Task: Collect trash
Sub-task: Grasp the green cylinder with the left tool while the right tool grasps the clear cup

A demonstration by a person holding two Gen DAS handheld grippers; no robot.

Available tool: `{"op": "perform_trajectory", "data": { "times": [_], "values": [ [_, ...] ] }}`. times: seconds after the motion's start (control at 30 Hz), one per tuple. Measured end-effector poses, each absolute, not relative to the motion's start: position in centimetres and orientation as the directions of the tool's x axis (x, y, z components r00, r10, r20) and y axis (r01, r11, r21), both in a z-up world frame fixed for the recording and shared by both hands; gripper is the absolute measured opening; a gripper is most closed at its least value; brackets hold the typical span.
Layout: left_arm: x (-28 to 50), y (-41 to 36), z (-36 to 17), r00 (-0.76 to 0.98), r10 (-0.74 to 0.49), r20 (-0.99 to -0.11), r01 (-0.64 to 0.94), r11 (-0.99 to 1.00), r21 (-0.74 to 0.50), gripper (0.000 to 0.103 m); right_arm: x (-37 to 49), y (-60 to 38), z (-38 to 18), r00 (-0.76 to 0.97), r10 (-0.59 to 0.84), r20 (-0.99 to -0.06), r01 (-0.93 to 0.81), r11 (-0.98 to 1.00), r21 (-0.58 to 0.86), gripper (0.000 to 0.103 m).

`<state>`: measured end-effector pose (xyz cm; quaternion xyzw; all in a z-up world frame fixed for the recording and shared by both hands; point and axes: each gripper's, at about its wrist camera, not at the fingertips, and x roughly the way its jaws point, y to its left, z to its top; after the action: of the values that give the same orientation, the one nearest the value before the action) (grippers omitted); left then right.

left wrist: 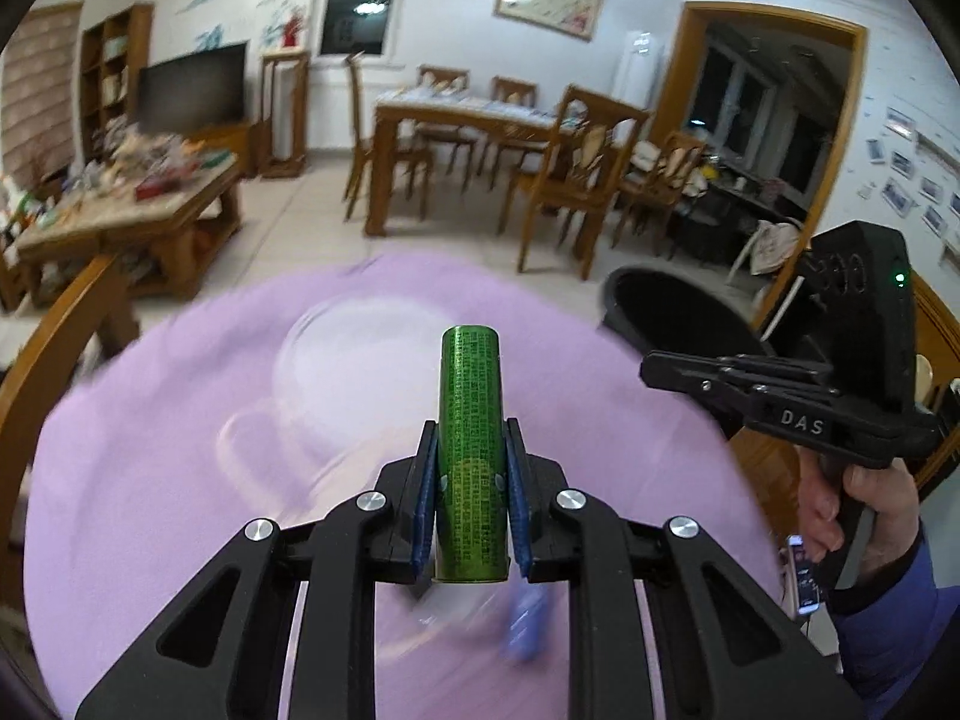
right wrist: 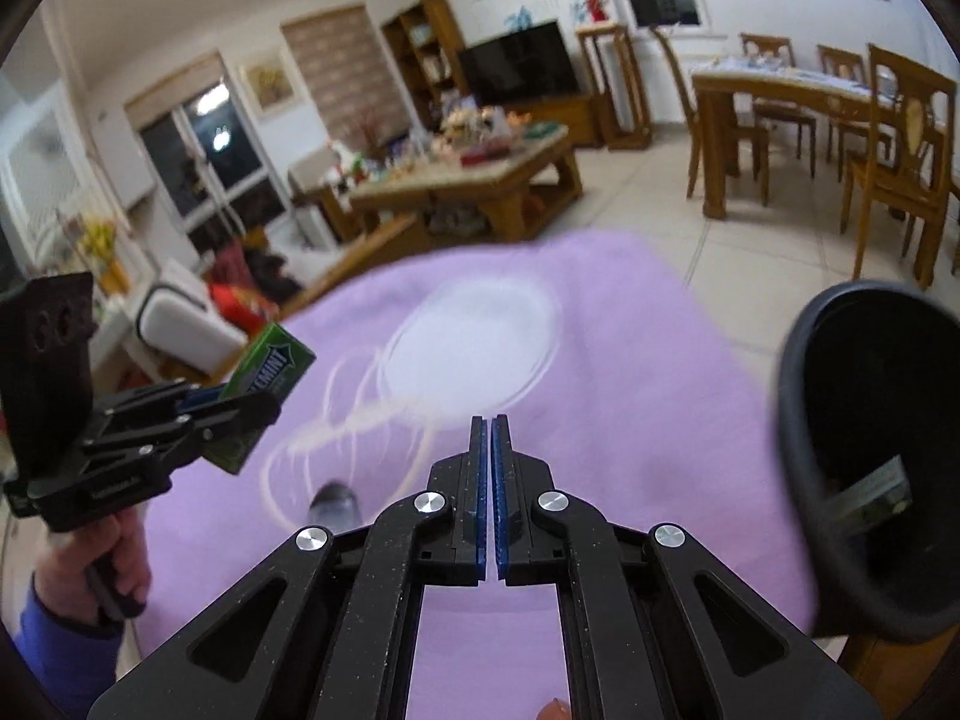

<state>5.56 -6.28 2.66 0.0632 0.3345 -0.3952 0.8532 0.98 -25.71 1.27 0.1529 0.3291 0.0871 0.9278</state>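
Note:
My left gripper [left wrist: 470, 468] is shut on a green gum pack [left wrist: 471, 450], held above the purple tablecloth [left wrist: 150, 450]. In the right wrist view the same left gripper [right wrist: 240, 414] shows at the left with the green pack [right wrist: 270, 360] sticking out. My right gripper [right wrist: 491, 426] is shut and empty above the cloth [right wrist: 630, 390]; it also shows in the left wrist view [left wrist: 654, 369] at the right. A black trash bin [right wrist: 882, 450] stands at the table's right edge, also in the left wrist view [left wrist: 672, 312].
A blurred white plate [right wrist: 474, 348] and a clear cup [right wrist: 333, 507] lie on the cloth. A small blue item [left wrist: 525, 624] lies below my left gripper. A wooden chair [left wrist: 54, 348] stands at the left; a dining table [left wrist: 468, 120] and cluttered coffee table [right wrist: 462, 180] stand beyond.

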Motion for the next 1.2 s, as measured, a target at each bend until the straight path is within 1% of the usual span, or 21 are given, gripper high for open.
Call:
{"op": "perform_trajectory", "data": {
  "times": [0.17,0.23,0.3,0.37,0.4,0.43,0.47,0.5,0.6,0.8,0.83,0.97,1.0,1.03,1.07,1.1,1.2],
  "values": [
    [5.7,-12.7,4.3,0.411,-0.694,-0.590,0.777,0.605,-0.171,0.021,-1.2,-30.9,2.8,0.805,0.226,-0.549,-0.013,0.932,0.363,0.003],
    [5.7,-14.9,4.6,0.393,-0.709,-0.586,0.794,0.583,-0.173,0.021,-1.9,-32.2,2.7,0.786,0.268,-0.557,-0.034,0.919,0.393,0.003],
    [5.7,-15.5,5.0,0.374,-0.728,-0.575,0.798,0.568,-0.200,0.021,-2.0,-31.8,2.2,0.744,0.344,-0.573,-0.091,0.902,0.423,0.003],
    [5.5,-15.3,5.4,0.386,-0.732,-0.562,0.795,0.573,-0.201,0.021,-1.7,-29.7,1.5,0.695,0.393,-0.603,-0.166,0.903,0.397,0.015],
    [5.4,-14.7,5.8,0.406,-0.726,-0.556,0.788,0.586,-0.190,0.021,-1.5,-28.6,1.2,0.674,0.409,-0.615,-0.199,0.902,0.382,0.031],
    [5.3,-14.2,5.9,0.417,-0.722,-0.552,0.782,0.595,-0.187,0.021,-1.2,-27.0,0.7,0.642,0.435,-0.631,-0.247,0.897,0.368,0.050],
    [5.3,-13.1,6.1,0.430,-0.717,-0.548,0.771,0.608,-0.190,0.021,-0.9,-25.4,0.2,0.617,0.452,-0.644,-0.288,0.891,0.351,0.057],
    [5.3,-12.2,6.3,0.441,-0.713,-0.545,0.761,0.619,-0.195,0.021,-0.7,-23.9,-0.1,0.596,0.460,-0.658,-0.322,0.888,0.329,0.060],
    [5.0,-9.1,6.4,0.475,-0.691,-0.544,0.730,0.655,-0.194,0.021,-0.2,-19.1,-1.4,0.530,0.471,-0.705,-0.418,0.869,0.266,0.060],
    [4.8,-2.5,5.7,0.545,-0.652,-0.526,0.656,0.723,-0.217,0.021,2.4,-12.8,-1.9,0.487,0.458,-0.744,-0.460,0.858,0.227,0.061],
    [4.8,-2.0,5.9,0.554,-0.648,-0.522,0.647,0.731,-0.220,0.021,2.9,-11.7,-2.3,0.475,0.443,-0.760,-0.462,0.861,0.214,0.064],
    [4.7,1.0,5.8,0.595,-0.620,-0.512,0.609,0.763,-0.216,0.021,4.3,-8.4,-4.4,0.456,0.327,-0.828,-0.438,0.892,0.111,0.064],
    [4.7,1.6,5.9,0.602,-0.615,-0.510,0.604,0.768,-0.213,0.021,4.6,-7.9,-5.0,0.461,0.304,-0.834,-0.431,0.898,0.089,0.060],
    [4.7,2.2,5.8,0.607,-0.612,-0.507,0.598,0.772,-0.215,0.021,4.6,-7.7,-5.1,0.480,0.283,-0.831,-0.425,0.903,0.062,0.052],
    [4.7,2.6,5.8,0.614,-0.607,-0.505,0.594,0.776,-0.212,0.021,4.7,-7.6,-5.2,0.494,0.256,-0.831,-0.412,0.910,0.035,0.045],
    [4.7,2.6,5.9,0.619,-0.602,-0.504,0.590,0.780,-0.207,0.021,4.8,-7.6,-5.2,0.490,0.261,-0.832,-0.408,0.912,0.045,0.041],
    [5.1,2.6,6.1,0.623,-0.607,-0.493,0.586,0.780,-0.219,0.021,4.9,-8.5,-5.0,0.502,0.294,-0.814,-0.391,0.916,0.089,0.040]
  ]
}}
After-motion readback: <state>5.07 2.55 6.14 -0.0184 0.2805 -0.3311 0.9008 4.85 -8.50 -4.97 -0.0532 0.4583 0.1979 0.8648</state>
